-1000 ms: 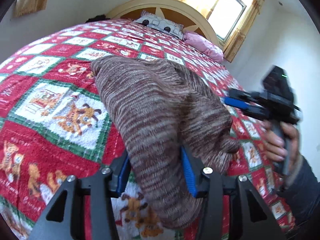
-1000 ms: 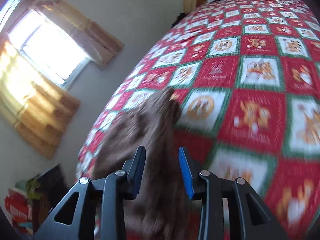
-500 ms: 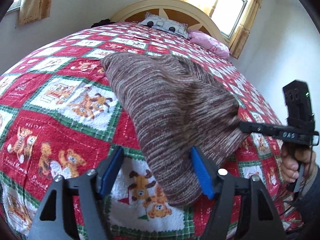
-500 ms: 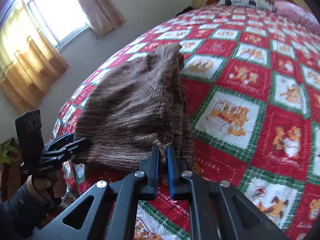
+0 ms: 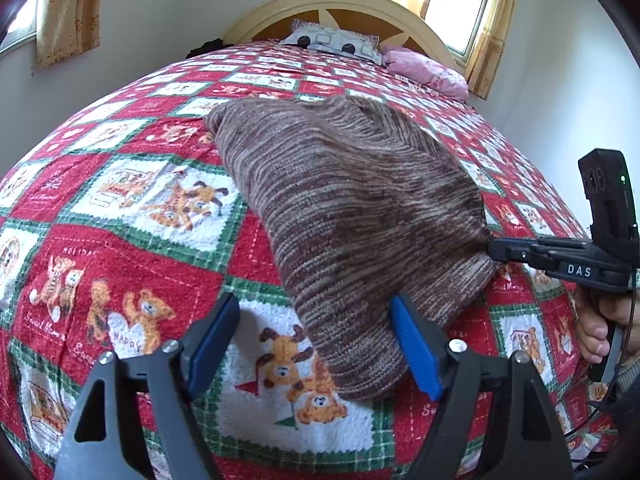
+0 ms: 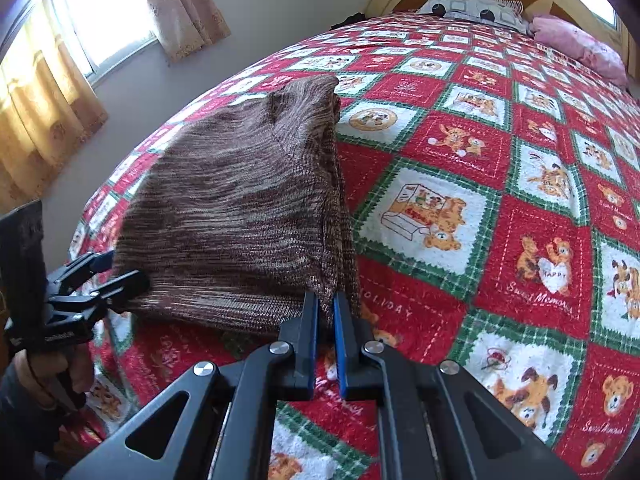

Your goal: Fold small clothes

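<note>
Both wrist cameras sit close above the bed, angled down along their jaws toward the headboard. The left view looks from the sweater's left near corner, the right view from its right. Both share the sweater, quilt and pillows.

coarse ribbed knit garment

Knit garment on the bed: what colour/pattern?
The knit garment is brown, in mottled dark and light streaks, no print. The left wrist view shows it best.
</note>
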A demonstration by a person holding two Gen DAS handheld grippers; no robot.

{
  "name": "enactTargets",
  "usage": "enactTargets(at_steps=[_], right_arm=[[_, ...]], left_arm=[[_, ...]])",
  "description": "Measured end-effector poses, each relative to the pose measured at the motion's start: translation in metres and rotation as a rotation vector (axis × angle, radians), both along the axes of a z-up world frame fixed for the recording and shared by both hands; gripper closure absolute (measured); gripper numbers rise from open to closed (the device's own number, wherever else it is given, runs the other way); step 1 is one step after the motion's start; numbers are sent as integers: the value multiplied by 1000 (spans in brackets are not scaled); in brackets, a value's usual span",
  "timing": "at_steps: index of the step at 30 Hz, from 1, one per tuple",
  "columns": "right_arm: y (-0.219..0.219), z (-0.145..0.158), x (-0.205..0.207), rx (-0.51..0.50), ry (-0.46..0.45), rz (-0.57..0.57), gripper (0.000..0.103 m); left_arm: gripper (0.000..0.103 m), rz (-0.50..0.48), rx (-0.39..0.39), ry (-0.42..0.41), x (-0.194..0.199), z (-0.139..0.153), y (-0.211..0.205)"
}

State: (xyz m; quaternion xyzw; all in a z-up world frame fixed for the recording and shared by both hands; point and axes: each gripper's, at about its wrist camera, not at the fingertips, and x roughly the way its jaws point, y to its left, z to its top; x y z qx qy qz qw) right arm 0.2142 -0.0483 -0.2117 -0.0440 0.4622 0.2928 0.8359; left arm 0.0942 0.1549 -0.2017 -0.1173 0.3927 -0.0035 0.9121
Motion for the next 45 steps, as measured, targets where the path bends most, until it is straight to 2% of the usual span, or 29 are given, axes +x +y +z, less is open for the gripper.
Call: enactTargets(at_steps=[4,17,22,23,24,26,35,38,45], right_arm=[[-3,2,-3,13,-5,-20,96],[-1,-4,-7,-6,-29,-42,96],[-8,-5,-8,43,-14,-73,95],[-11,-4,-10,51,-14,-86,88],[-15,-1,-13,57,-22,-109,76],[-23,4,-22,35,-46,-152,66],[-35,48,-65,74,-134,-178,65],[-30,68,-82,96,-185,-160,51],[-20,111,-125,109,-315,-111,50]], left_arm=[[22,8,8,19,-1,2,-2],[3,24,47,35,-5,-1,-8],[2,24,74,35,-9,-2,-13],[2,27,70,39,-11,0,-12],[2,29,70,39,-15,4,-13],[2,33,85,23,-22,11,-13],[2,43,121,-95,-52,59,-21],[2,41,126,-141,-59,77,-27],[2,31,139,-241,-77,111,-38]])
